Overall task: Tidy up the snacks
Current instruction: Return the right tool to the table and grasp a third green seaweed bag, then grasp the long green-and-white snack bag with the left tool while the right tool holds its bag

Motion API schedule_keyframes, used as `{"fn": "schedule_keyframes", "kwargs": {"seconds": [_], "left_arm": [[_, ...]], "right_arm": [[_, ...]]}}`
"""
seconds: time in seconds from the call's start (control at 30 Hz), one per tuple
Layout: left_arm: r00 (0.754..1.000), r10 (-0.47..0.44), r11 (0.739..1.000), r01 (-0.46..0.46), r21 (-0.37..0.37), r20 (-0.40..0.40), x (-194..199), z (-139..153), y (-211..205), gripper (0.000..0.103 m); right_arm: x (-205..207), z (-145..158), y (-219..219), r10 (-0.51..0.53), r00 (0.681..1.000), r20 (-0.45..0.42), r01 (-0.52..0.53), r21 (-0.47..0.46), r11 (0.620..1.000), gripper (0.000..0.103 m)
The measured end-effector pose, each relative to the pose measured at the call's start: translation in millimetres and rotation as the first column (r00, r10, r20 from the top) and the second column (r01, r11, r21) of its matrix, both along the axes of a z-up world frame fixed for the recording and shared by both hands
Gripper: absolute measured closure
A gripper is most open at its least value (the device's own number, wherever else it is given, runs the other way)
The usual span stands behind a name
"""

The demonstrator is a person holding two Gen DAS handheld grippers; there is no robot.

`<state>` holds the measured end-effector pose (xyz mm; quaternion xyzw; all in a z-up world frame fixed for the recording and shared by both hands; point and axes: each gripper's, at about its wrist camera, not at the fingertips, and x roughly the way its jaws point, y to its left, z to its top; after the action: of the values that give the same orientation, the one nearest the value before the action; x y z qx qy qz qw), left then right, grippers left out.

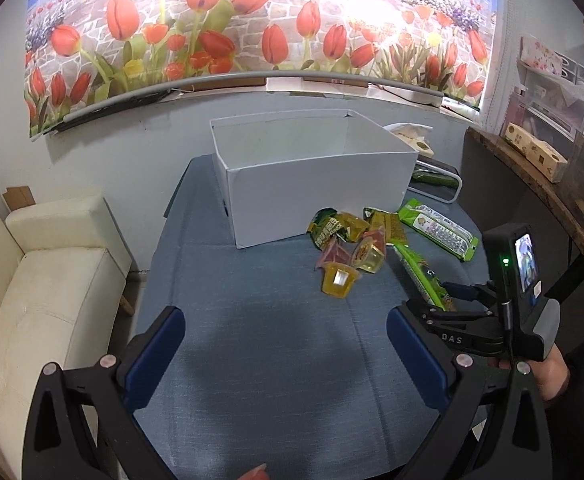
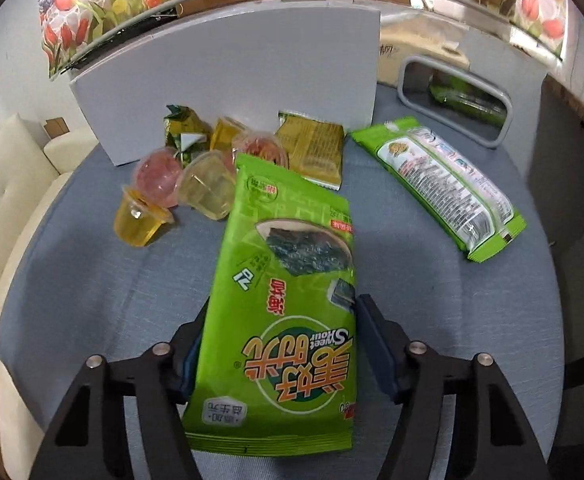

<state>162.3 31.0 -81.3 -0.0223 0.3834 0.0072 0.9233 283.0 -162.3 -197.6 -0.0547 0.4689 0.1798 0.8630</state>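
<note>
A white open box [image 1: 315, 184] stands at the far side of the blue-covered table [image 1: 260, 320]; it also shows in the right wrist view [image 2: 228, 80]. In front of it lie several jelly cups [image 1: 341, 280] [image 2: 208, 188], small yellow-green packets [image 2: 311, 148] and a long green packet [image 1: 435, 232] [image 2: 439, 188]. My right gripper [image 2: 280, 344] is closed around a green seaweed snack bag [image 2: 284, 312], held just above the table; it appears in the left wrist view [image 1: 427, 280]. My left gripper [image 1: 284, 344] is open and empty, over bare tablecloth short of the snacks.
A grey-rimmed basket [image 2: 455, 100] holding a green packet sits to the right of the box. A cream sofa [image 1: 40, 280] stands left of the table. A wooden shelf [image 1: 531, 176] with boxes stands at the right. A tulip poster [image 1: 252, 28] covers the wall behind.
</note>
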Motion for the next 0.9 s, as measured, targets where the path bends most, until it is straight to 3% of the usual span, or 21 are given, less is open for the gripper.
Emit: {"fn": "schedule_keyframes", "kwargs": {"seconds": [0.1, 0.47, 0.67, 0.9], "left_arm": [[1.000, -0.009, 1.000, 0.009, -0.002, -0.002, 1, 1, -3, 0.000], [0.996, -0.087, 0.996, 0.087, 0.000, -0.007, 24, -1, -42, 0.000], [0.990, -0.137, 0.990, 0.136, -0.034, -0.034, 77, -8, -103, 0.000], [0.995, -0.075, 0.996, 0.071, -0.052, -0.068, 152, -20, -186, 0.000]], "right_arm": [[1, 4, -4, -0.009, 1.000, -0.004, 0.009, 0.029, 1.000, 0.039], [-25, 43, -32, -0.017, 0.995, 0.094, 0.012, 0.056, 0.998, 0.039], [-61, 56, -83, -0.075, 0.990, 0.116, 0.073, 0.020, 0.997, 0.039], [-98, 54, -147, -0.168, 0.981, 0.095, 0.167, 0.016, 0.986, 0.039]]}}
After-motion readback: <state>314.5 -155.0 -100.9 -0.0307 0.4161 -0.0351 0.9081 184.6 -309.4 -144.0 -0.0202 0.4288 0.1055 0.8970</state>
